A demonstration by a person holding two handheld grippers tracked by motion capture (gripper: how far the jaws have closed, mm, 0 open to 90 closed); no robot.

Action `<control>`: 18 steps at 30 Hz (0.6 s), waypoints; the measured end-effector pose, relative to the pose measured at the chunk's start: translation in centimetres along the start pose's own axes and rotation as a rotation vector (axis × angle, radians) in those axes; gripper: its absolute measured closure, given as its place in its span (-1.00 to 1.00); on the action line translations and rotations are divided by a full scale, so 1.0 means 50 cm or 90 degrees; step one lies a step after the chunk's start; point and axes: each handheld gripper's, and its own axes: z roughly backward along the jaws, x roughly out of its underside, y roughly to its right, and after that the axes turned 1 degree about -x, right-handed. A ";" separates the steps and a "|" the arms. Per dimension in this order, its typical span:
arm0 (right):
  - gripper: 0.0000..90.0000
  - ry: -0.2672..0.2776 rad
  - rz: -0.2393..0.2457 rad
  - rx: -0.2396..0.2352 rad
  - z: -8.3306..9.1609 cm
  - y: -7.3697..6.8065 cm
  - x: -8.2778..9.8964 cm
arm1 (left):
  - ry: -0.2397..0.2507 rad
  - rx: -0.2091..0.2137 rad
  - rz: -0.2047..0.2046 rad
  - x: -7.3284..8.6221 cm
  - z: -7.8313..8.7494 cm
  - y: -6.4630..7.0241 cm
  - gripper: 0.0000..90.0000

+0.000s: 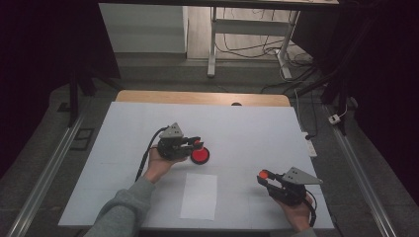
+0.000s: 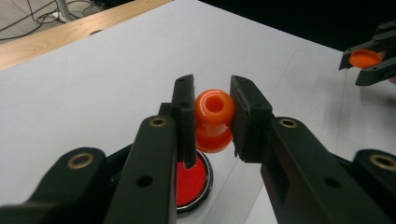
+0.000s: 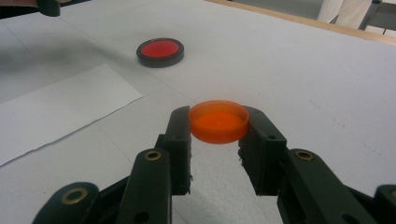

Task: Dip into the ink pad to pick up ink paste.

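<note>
Left hand-held gripper (image 2: 212,121) clamps a glossy orange plastic spool-shaped piece (image 2: 214,119) above the round red disc in a black rim (image 2: 191,182) on the white table (image 1: 257,128), apparently for assembly. Right hand-held gripper (image 3: 218,133) pinches a shallow orange plastic cap (image 3: 218,120) clear of the surface, held ready.
</note>
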 end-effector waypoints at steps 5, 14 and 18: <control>0.44 -0.002 0.001 0.000 -0.001 0.000 0.000 | 0.001 0.011 -0.011 -0.004 0.011 0.010 0.60; 0.44 -0.004 0.003 0.000 0.000 0.000 0.000 | -0.017 0.008 -0.009 -0.006 0.019 0.015 0.60; 0.44 -0.005 0.005 0.000 -0.001 -0.001 0.000 | -0.019 0.012 -0.005 -0.004 0.023 0.014 0.60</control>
